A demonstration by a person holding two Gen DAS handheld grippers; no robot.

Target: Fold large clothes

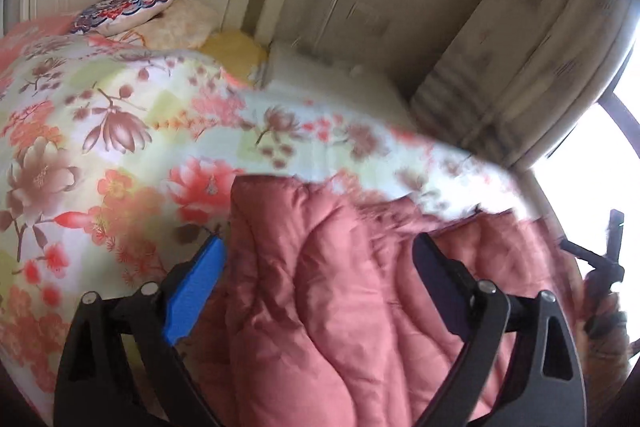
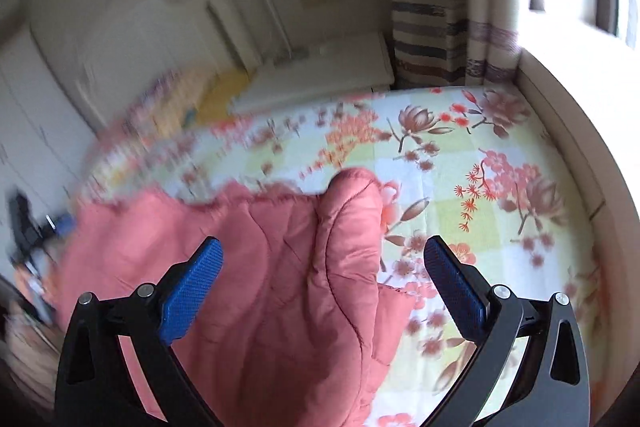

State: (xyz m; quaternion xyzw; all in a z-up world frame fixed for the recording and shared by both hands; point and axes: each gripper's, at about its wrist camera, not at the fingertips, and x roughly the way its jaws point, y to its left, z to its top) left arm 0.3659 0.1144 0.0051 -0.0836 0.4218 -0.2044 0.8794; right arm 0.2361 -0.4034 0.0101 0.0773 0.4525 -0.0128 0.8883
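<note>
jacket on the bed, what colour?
Salmon pink, quilted jacket; clearest in the right wrist view.

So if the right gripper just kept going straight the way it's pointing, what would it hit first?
Most likely the pink quilted coat lying on the floral bedspread. It fills the space between the right gripper's open fingers, though depth is unclear.

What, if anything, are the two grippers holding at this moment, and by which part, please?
Nothing is held. The left gripper and the right gripper both stand open above the pink quilted jacket, which lies on the floral bedspread; no pad presses on it.
</note>
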